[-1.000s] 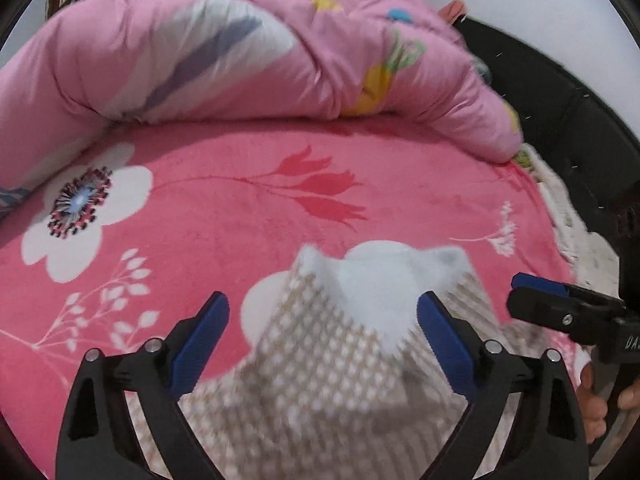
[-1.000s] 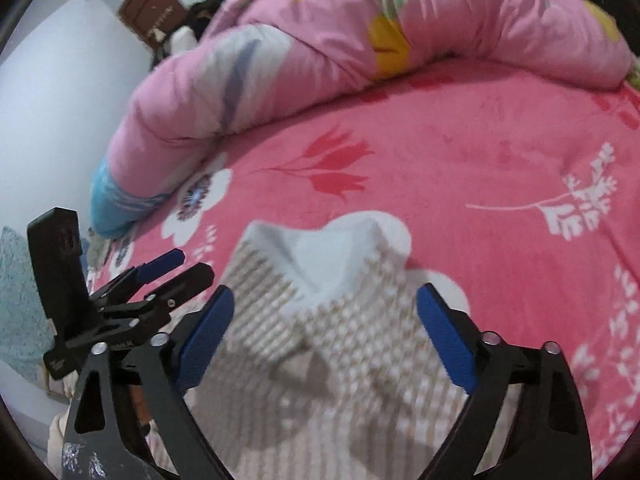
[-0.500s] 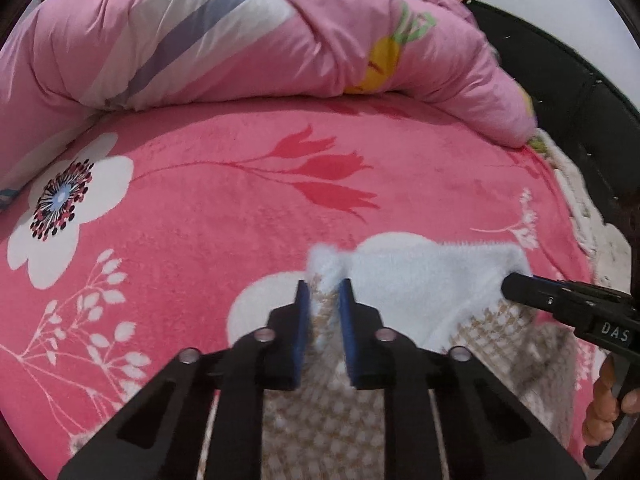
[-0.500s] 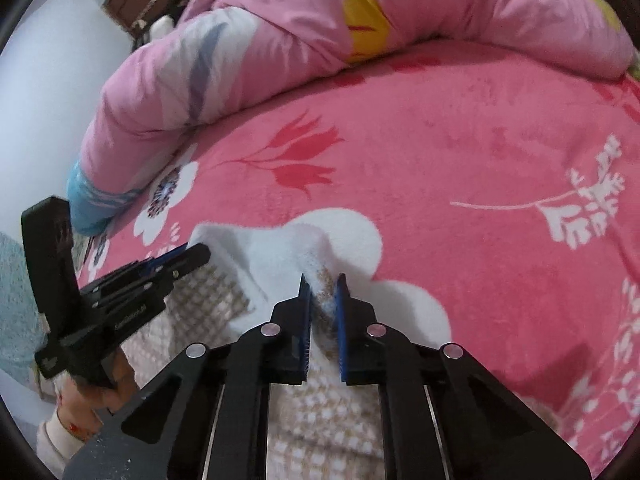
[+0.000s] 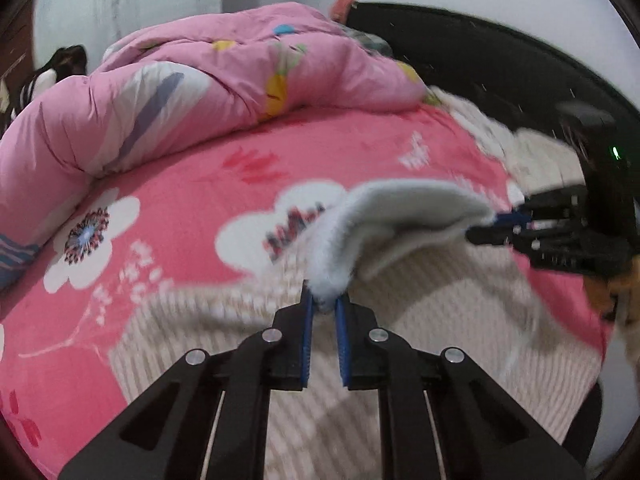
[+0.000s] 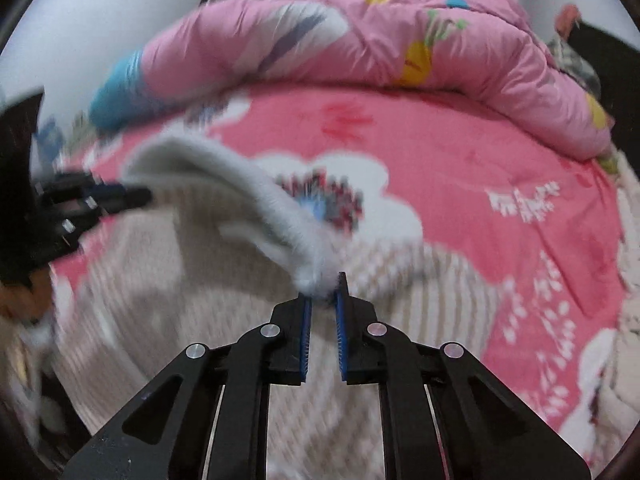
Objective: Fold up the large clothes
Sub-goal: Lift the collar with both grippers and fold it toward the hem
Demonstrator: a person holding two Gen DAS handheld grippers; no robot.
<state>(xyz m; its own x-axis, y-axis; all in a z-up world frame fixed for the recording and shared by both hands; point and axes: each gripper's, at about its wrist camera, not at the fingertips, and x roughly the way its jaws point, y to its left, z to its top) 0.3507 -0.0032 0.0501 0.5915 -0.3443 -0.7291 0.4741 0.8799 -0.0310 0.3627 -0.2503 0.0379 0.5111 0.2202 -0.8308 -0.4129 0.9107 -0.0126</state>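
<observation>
A beige checked garment [image 5: 420,300] with a white fleece lining [image 5: 400,208] lies on the pink floral bed. My left gripper [image 5: 323,304] is shut on one end of its fleecy edge. The other end sits between the pads of my right gripper [image 6: 323,300], whose jaws are opening slightly while the fleece still shows pinched. The lifted edge spans between the two grippers, and the rest of the garment [image 6: 208,280] sags below. Each view shows the other gripper from the side: the right gripper [image 5: 492,230] and the left gripper [image 6: 132,194]. Both pictures are motion-blurred.
A bunched pink quilt [image 5: 224,80] lies along the far side of the pink flowered sheet [image 5: 180,200]. A dark headboard [image 5: 480,64] and a cream blanket [image 5: 532,152] are at the right. A person's hand [image 5: 612,296] holds the right gripper.
Both grippers went from wide open over the garment to shut on its fleecy edge. They have since drawn apart and lifted, stretching that edge between them.
</observation>
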